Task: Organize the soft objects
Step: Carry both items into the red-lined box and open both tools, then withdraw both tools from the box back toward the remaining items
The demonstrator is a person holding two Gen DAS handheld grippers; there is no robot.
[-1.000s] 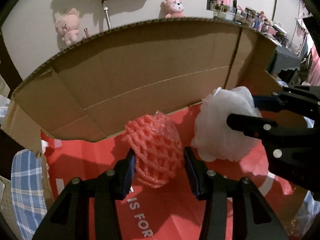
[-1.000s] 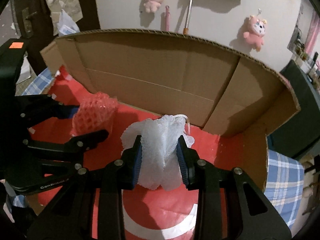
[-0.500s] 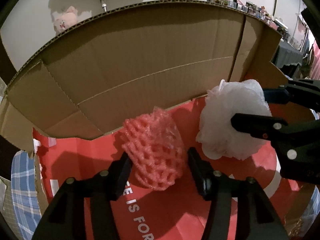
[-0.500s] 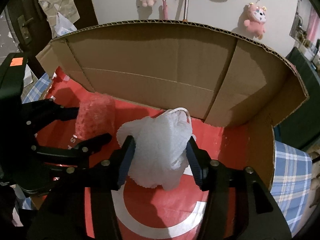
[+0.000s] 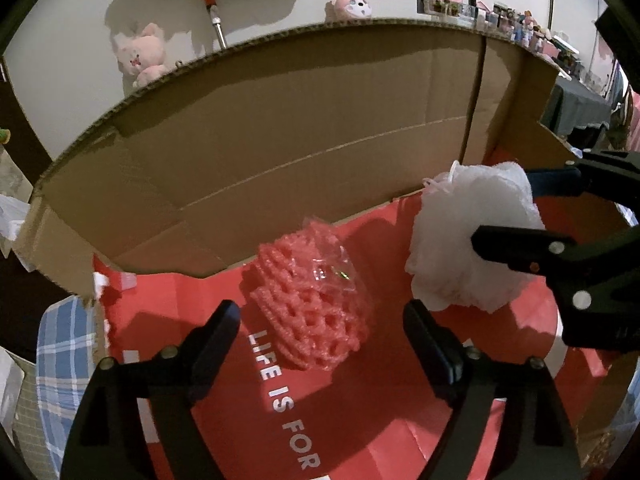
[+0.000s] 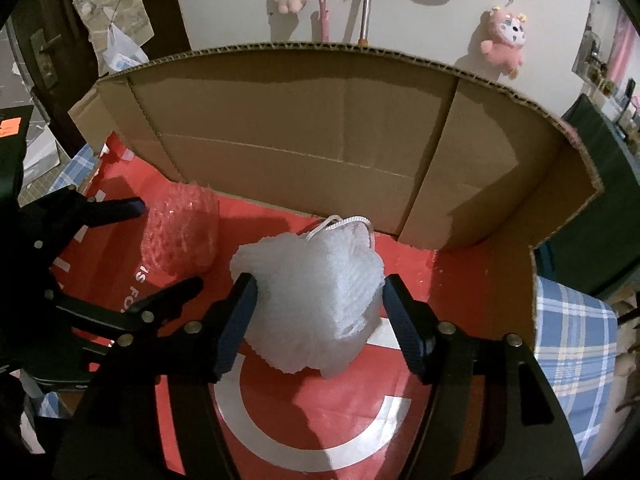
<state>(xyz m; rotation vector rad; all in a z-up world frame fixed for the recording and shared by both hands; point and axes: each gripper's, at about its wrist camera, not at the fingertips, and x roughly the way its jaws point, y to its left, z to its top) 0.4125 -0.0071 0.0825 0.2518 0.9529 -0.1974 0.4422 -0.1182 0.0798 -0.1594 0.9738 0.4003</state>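
Pink foam net (image 5: 310, 300) released a moment ago, now lying free on the red floor of the cardboard box (image 5: 280, 128), clear of the left gripper (image 5: 320, 320) with fingers spread wide and holding nothing. Just right of it, white mesh sponge (image 6: 312, 304) likewise let go, sitting between the right gripper (image 6: 316, 316) fingers, opened broad but hardly clear of it. Both apparently placed; tall wall ahead, open room behind and above for backing out.
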